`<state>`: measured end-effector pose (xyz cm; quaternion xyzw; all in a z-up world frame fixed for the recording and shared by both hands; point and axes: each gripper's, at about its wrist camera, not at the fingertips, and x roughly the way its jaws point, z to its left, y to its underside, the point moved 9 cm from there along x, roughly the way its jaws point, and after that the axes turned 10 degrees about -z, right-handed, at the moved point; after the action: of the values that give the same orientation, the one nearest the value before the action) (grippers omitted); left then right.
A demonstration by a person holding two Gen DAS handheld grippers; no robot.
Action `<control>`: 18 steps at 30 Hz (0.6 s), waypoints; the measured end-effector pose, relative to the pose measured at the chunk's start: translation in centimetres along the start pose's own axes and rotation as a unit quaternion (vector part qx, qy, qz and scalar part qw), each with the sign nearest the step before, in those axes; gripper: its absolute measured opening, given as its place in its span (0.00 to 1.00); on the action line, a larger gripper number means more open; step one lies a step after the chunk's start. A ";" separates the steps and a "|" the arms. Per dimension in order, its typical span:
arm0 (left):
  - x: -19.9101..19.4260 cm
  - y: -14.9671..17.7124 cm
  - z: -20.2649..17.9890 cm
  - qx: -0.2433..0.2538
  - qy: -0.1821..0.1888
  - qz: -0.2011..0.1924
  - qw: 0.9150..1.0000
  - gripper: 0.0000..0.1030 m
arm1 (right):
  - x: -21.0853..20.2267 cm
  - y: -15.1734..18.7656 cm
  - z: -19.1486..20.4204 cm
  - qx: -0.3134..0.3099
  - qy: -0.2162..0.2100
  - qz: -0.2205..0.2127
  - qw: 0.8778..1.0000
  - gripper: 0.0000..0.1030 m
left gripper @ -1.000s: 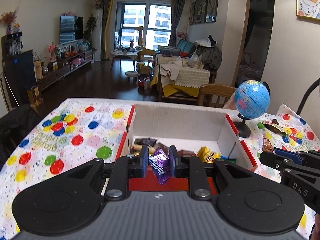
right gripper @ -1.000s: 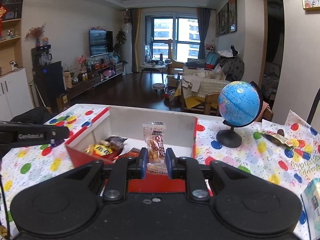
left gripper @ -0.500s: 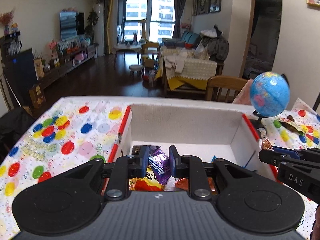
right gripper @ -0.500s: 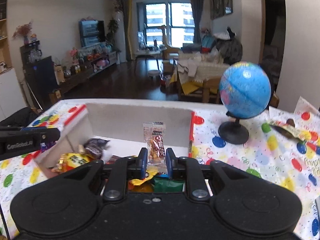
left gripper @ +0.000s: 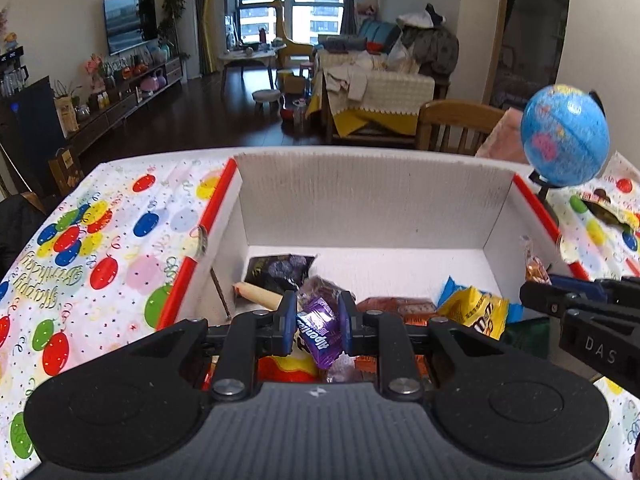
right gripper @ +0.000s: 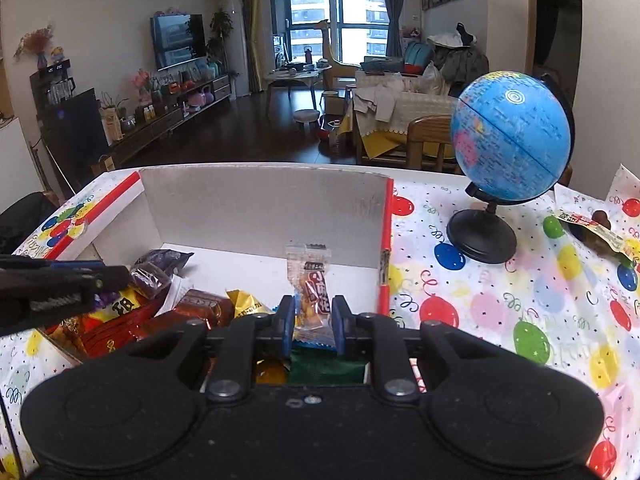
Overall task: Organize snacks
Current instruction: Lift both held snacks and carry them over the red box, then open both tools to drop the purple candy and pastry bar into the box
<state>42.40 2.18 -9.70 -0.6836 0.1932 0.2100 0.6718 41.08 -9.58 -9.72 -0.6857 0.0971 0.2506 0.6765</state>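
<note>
A white box with red edges (left gripper: 372, 196) stands on the balloon-print tablecloth and holds several snack packets. My left gripper (left gripper: 318, 322) is shut on a purple candy packet (left gripper: 318, 330) and holds it over the box's near left part. My right gripper (right gripper: 313, 320) is shut on a clear orange snack packet (right gripper: 312, 292) over the box's near right part (right gripper: 264, 204). Each gripper shows at the edge of the other's view: the right one (left gripper: 580, 308), the left one (right gripper: 60, 284).
A blue globe on a black stand (right gripper: 508, 148) is right of the box. A loose snack packet (right gripper: 600, 234) lies on the cloth at the far right. A yellow candy bag (left gripper: 476, 312) and dark packets (left gripper: 280, 268) lie inside the box. A wooden chair (left gripper: 456, 124) is behind the table.
Both grippers have moved forward and down over the box, each still holding its packet. The box's contents now show below the fingers.
</note>
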 end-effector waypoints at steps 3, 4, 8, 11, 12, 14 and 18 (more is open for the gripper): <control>0.5 0.4 -0.2 0.007 -0.001 0.008 1.000 0.21 | 0.2 0.1 0.3 -0.001 -0.005 0.005 1.000 0.18; 0.6 0.6 -0.2 0.008 -0.002 0.010 1.000 0.21 | 0.3 0.1 0.3 -0.003 -0.007 0.006 1.000 0.18; 1.0 0.9 -0.4 0.015 -0.004 0.015 1.000 0.21 | 0.4 0.2 0.5 -0.010 -0.006 0.005 1.000 0.19; 1.2 1.2 -0.3 0.018 -0.004 0.017 1.000 0.21 | 0.4 0.2 0.5 -0.013 -0.006 0.005 1.000 0.21; 1.3 1.3 -0.3 0.019 -0.004 0.017 1.000 0.21 | 0.4 0.2 0.6 -0.015 -0.006 0.006 1.000 0.22; 1.3 1.4 -0.2 0.018 -0.004 0.018 1.000 0.21 | 0.2 0.2 0.8 -0.016 -0.006 0.006 1.000 0.23; 1.2 1.6 0.1 0.013 -0.005 0.021 1.000 0.24 | 0.0 0.3 0.9 -0.017 -0.008 0.006 1.000 0.27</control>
<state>42.49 2.26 -11.71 -0.6695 0.2069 0.2246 0.6771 40.71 -8.73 -9.98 -0.6944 0.0920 0.2615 0.6641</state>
